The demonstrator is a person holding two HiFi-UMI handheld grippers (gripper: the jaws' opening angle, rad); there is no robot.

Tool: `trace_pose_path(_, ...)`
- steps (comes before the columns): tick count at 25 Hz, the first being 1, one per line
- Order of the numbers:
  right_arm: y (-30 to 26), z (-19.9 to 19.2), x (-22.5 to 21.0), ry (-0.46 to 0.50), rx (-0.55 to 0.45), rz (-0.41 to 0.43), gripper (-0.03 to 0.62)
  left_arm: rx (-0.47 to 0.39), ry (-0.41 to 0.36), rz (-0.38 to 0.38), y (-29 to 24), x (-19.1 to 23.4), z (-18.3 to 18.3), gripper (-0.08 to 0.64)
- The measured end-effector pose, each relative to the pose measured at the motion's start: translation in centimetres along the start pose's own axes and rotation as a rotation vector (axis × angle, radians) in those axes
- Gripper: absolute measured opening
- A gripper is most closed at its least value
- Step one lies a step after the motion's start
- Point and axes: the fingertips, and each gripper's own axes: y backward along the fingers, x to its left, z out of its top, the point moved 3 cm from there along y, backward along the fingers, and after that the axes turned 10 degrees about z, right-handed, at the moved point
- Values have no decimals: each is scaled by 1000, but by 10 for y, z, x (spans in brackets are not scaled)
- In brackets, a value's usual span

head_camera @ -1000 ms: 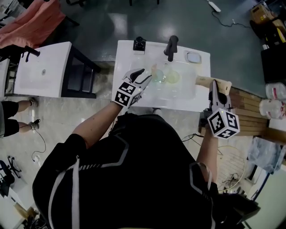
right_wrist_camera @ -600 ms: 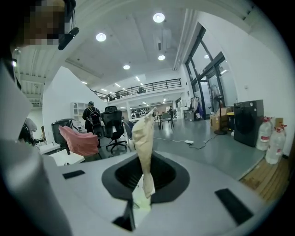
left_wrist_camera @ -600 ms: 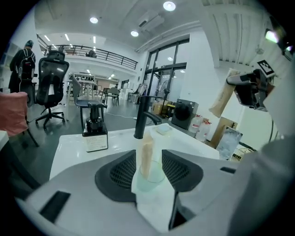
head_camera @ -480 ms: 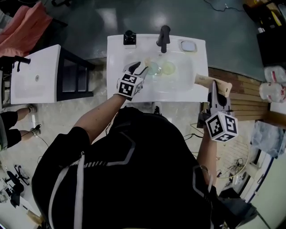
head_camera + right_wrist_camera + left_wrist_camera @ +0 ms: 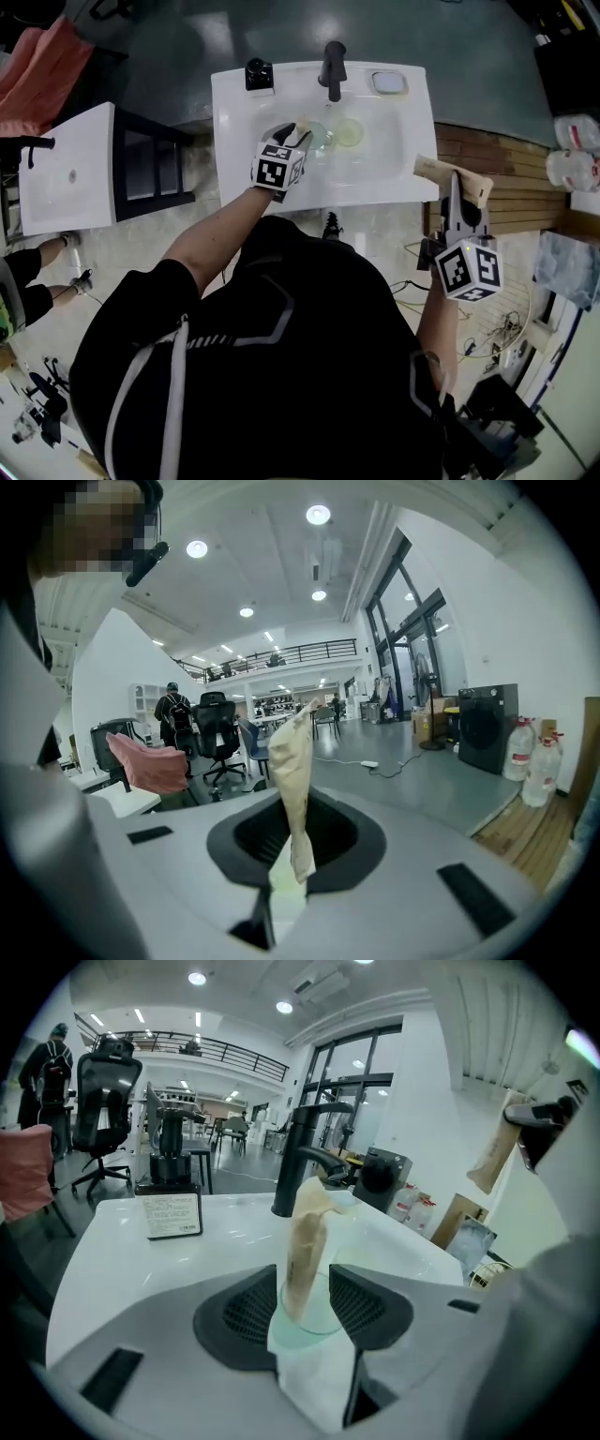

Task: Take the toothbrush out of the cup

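Round ceiling lights (image 5: 317, 516) shine over a glossy grey floor (image 5: 178, 56), a white side table (image 5: 66, 173) and tall windows (image 5: 361, 1077).

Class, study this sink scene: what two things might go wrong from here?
1. The left gripper flanks the clear cup in the smooth sink; an off-centre squeeze may tip it, spilling its tan wrapped stick.
2. The right gripper pinches a second tan stick only by its lower end, out beside the sink; a slip would likely drop it.

sink (image 5: 234, 127) white | faucet (image 5: 331, 64) black | cup (image 5: 324, 1312) clear pale green | toothbrush (image 5: 305, 1241) tan | marker cubes (image 5: 467, 270) black-white squares
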Motion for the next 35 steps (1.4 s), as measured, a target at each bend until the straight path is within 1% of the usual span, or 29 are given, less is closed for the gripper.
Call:
trace_pose_path(4, 5, -6, -8, -6, 4, -29, 34, -6, 1, -12, -8, -1, 2, 163)
trace_pose_path(9, 6, -13, -8, -21, 14, -32, 34, -9, 28, -16, -10, -1, 2, 161)
trace_pose_path(14, 8, -16, -10, -27, 20, -42, 34, -29, 54, -31, -13, -2, 8, 161)
trace_pose_path(20, 11, -17, -15, -42, 18, -48, 34, -33, 44, -37, -13, -4, 13, 155)
trace_pose_path(21, 11, -17, -16, -42, 18, -48, 34, -36, 45, -34, -13, -3, 13, 147)
trace_pose_path(24, 11, -17, -16, -42, 18, -41, 34, -44, 49, -19, -12, -1, 14, 95)
trace_pose_path(27, 10, -16, -16, -43, 18, -34, 34, -48, 54, -6, -11, 0, 16, 75)
trace_pose_path(35, 5, -10, -21, -54, 0, 0, 34, -70, 57, -1, -3, 2, 26, 63)
